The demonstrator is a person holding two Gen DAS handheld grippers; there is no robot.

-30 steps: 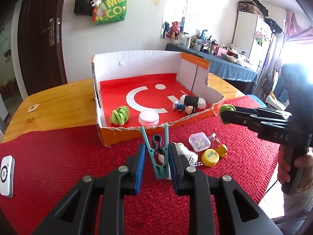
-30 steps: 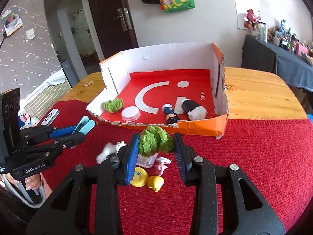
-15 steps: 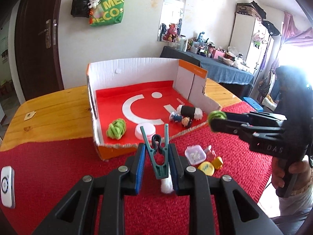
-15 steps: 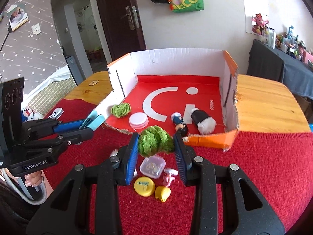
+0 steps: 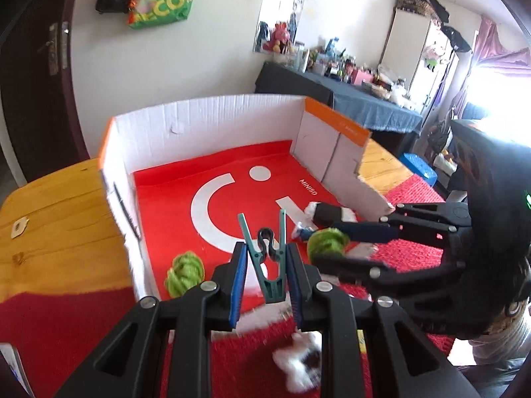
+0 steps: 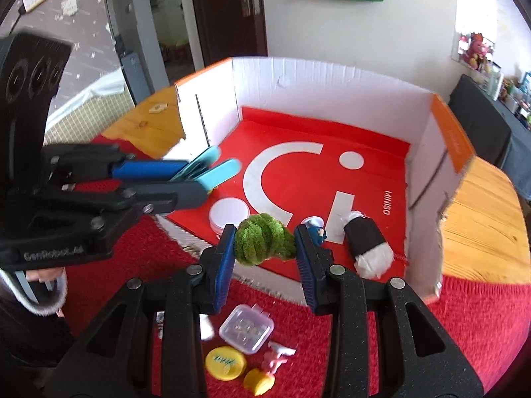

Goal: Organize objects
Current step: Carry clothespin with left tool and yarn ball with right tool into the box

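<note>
Left wrist: my left gripper [image 5: 267, 275] is clamped on the teal clothespin [image 5: 268, 265], stiff and light, held by its legs above the box [image 5: 212, 122] front edge.

Right wrist: my right gripper [image 6: 265, 248] squeezes the green scrunchie [image 6: 264, 243], soft and springy; the red floor beyond looks roomy.

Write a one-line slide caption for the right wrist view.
Right gripper carries a green scrunchie toward the cardboard box, beside the left gripper holding a teal clothespin.

Black hand-held gripper [image 6: 264, 258] frames, blue ribbed pads [image 6: 223, 265], silver screws.
</note>
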